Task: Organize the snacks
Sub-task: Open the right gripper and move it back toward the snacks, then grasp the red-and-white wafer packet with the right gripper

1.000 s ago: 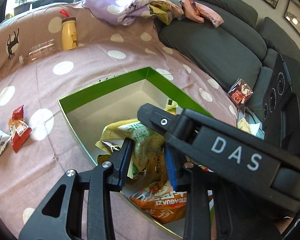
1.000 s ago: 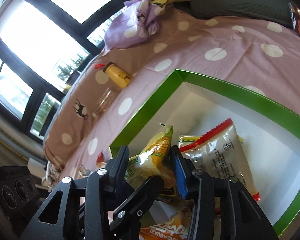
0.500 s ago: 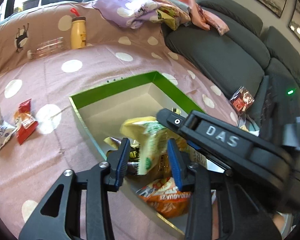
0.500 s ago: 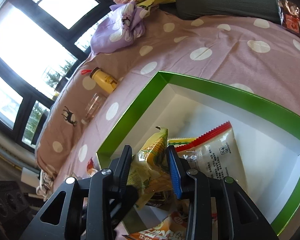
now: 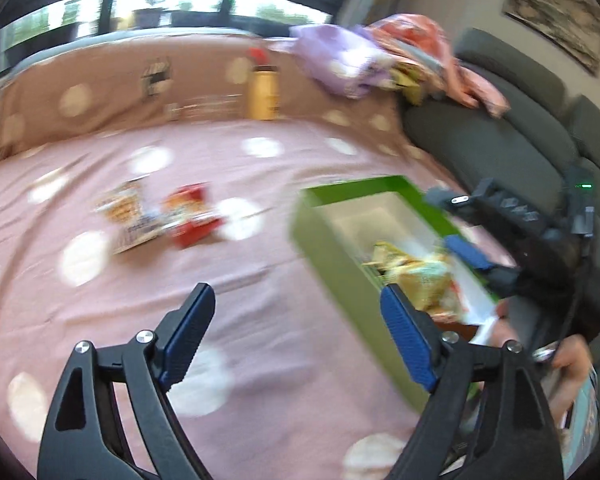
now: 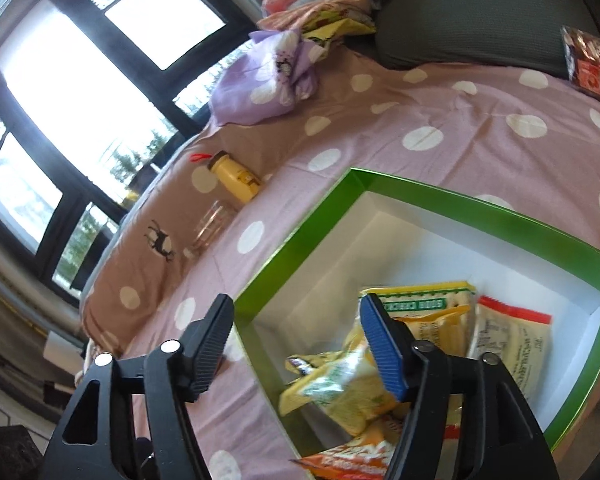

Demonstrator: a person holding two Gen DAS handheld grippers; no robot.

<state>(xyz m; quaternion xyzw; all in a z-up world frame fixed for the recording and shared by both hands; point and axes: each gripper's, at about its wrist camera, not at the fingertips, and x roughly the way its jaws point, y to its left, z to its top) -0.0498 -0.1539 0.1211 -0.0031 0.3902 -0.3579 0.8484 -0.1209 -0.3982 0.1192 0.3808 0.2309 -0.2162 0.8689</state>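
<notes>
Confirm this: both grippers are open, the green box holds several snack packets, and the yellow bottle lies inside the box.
Wrong on the bottle. The yellow bottle is outside the green box, on the dotted cloth by the window, as the right wrist view shows. The rest holds: left gripper and right gripper are open, and snack packets lie in the box.

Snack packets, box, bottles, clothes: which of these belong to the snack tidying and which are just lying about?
Part of the job:
- green box
- snack packets in the box
- loose packets on the spotted sheet
- red packet by the sofa

Just lying about:
- yellow bottle
- clear bottle
- heap of clothes
- grey sofa
</notes>
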